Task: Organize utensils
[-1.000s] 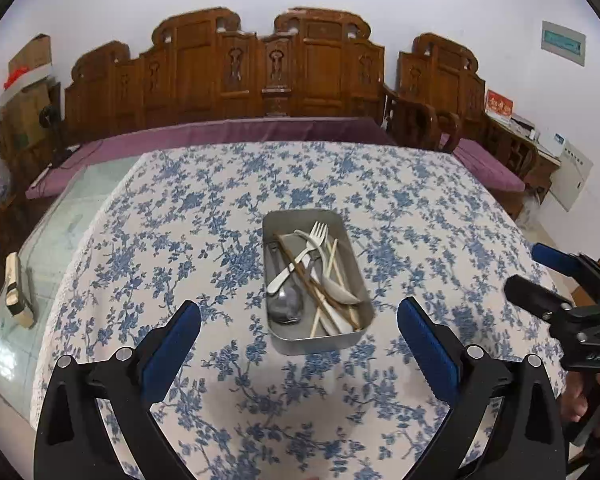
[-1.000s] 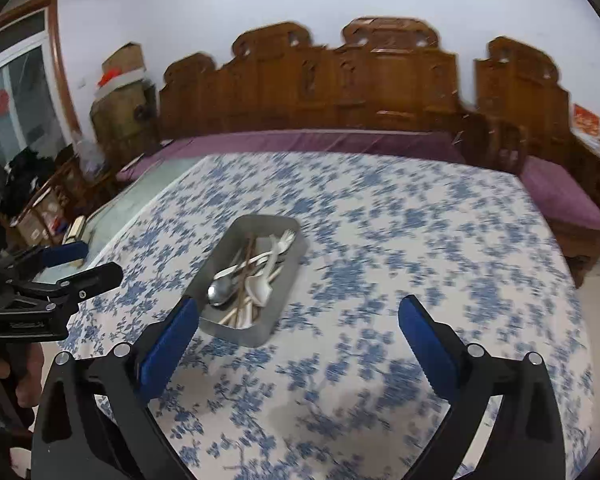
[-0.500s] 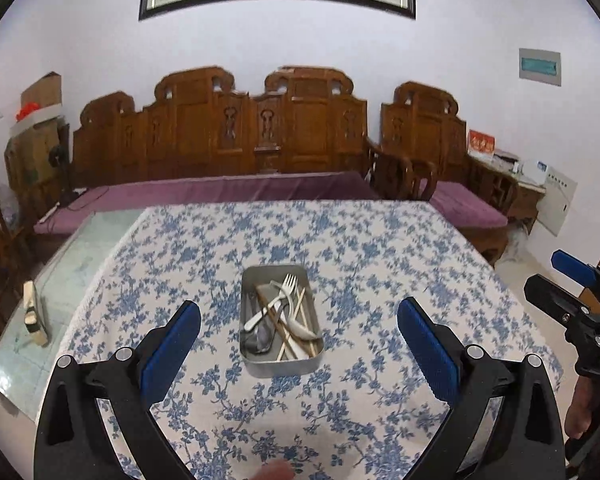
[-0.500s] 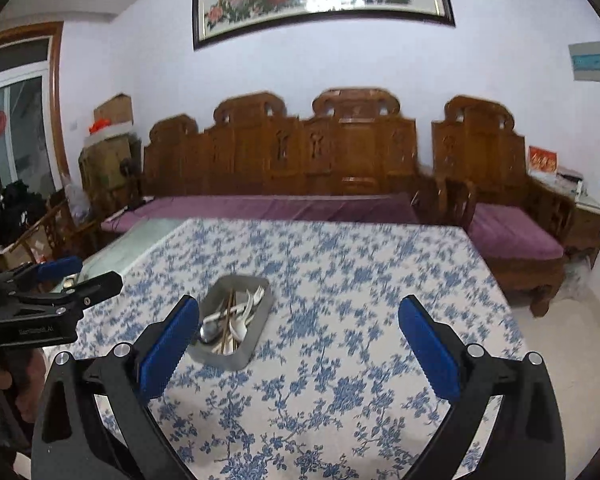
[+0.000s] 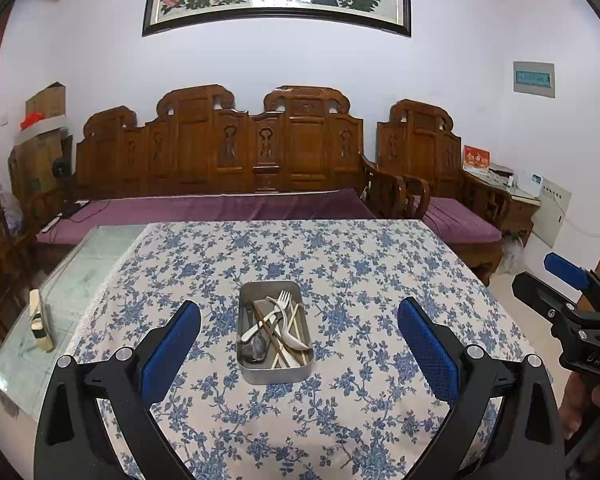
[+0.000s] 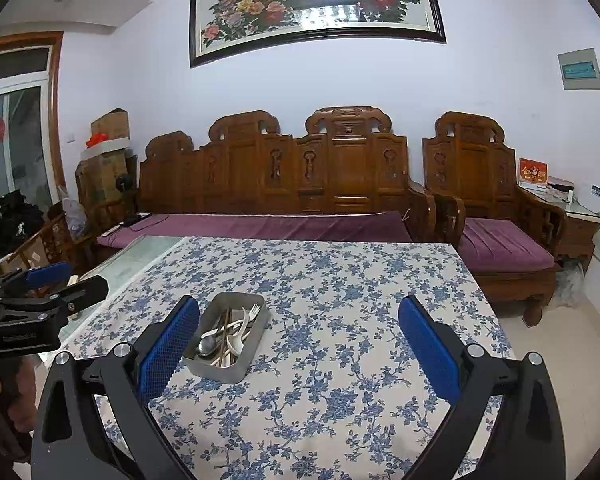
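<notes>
Sitting near the middle of the table [image 5: 380, 264], a rectangular metal tray [image 5: 275, 376] holds all the utensils in a loose, crossed pile. We can make out a white fork [image 5: 283, 307] with its tines toward the far end, a metal spoon [image 5: 256, 348] with its bowl at the near end, a white spoon [image 5: 296, 342] and a few thin wooden chopsticks [image 5: 286, 354] lying lengthwise. In the right wrist view the same tray [image 6: 236, 368] sits left of centre, just beyond the left blue pad.

We see the table covered by a white cloth with blue flowers [image 6: 340, 320]; on its left side a strip of bare glass top [image 5: 80, 268] shows, with a small pale object [image 5: 40, 322] we cannot identify standing on it.

Our left tongs [image 5: 298, 336] are spread wide and hold nothing, hovering above the near part of the table with the tray between the two blue pads. Our right tongs [image 6: 298, 338] are also spread wide and hold nothing, with the tray beside their left finger. Each pair of tongs also appears at the edge of the other's view, gripped by a hand [image 5: 584, 412].

Beyond the table, we see a long carved wooden bench [image 5: 228, 152] with a purple cushion against a white wall, a matching armchair [image 6: 492, 208] to the right, and a framed painting of flowers [image 6: 316, 4] above.
</notes>
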The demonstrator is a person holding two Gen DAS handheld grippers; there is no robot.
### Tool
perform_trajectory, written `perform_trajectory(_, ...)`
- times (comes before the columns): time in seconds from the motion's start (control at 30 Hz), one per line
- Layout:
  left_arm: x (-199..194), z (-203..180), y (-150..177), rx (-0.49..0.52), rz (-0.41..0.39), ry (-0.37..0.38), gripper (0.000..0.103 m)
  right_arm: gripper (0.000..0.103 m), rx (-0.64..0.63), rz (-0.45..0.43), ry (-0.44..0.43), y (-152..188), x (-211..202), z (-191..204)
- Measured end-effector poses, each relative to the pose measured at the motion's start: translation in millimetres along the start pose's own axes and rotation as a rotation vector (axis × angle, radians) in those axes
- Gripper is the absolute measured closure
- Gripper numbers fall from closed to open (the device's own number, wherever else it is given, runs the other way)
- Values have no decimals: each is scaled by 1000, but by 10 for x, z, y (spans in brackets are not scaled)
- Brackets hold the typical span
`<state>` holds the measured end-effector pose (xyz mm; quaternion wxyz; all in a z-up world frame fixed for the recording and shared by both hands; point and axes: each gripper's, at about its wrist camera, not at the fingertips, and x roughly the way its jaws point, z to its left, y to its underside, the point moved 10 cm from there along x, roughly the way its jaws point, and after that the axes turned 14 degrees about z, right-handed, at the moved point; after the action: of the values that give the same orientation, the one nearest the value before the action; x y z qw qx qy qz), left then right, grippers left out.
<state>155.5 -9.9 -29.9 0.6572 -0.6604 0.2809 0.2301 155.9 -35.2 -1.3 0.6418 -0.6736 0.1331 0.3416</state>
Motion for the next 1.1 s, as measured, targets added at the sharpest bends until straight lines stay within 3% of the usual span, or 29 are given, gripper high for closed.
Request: perform_trajectory(1.1, -48, -2, 10, -9, -8, -4, 8, 3, 6, -7, 9, -19, -70, 1)
